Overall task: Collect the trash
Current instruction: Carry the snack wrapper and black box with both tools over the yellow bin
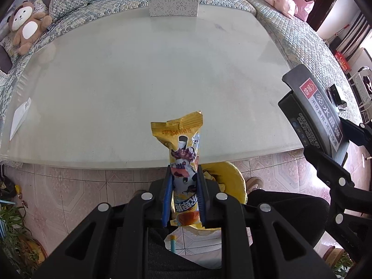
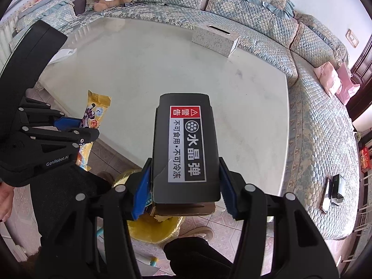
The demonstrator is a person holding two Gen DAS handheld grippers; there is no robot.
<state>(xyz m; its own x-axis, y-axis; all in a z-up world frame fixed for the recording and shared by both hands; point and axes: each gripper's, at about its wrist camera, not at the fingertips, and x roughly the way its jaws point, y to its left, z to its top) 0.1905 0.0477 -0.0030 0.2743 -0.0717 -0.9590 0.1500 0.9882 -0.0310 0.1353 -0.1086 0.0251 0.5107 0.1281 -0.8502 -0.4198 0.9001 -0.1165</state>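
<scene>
My left gripper [image 1: 184, 186] is shut on a yellow snack wrapper [image 1: 183, 144] and holds it upright just past the near edge of the white table [image 1: 139, 81]. It also shows in the right wrist view [image 2: 93, 114]. My right gripper [image 2: 186, 176] is shut on a black box [image 2: 187, 144] with a red warning label, held above the table's near edge; it shows at the right in the left wrist view [image 1: 311, 107]. Below both grippers a yellow trash bin [image 2: 151, 227] stands on the floor, partly hidden.
A patterned tissue box [image 1: 173, 4] stands at the table's far edge. A white paper [image 1: 19, 116] lies at the table's left. A sofa [image 2: 313, 121] wraps around the table, with a teddy bear [image 1: 25, 25] and pink bags [image 2: 334, 81]. The person's legs are below.
</scene>
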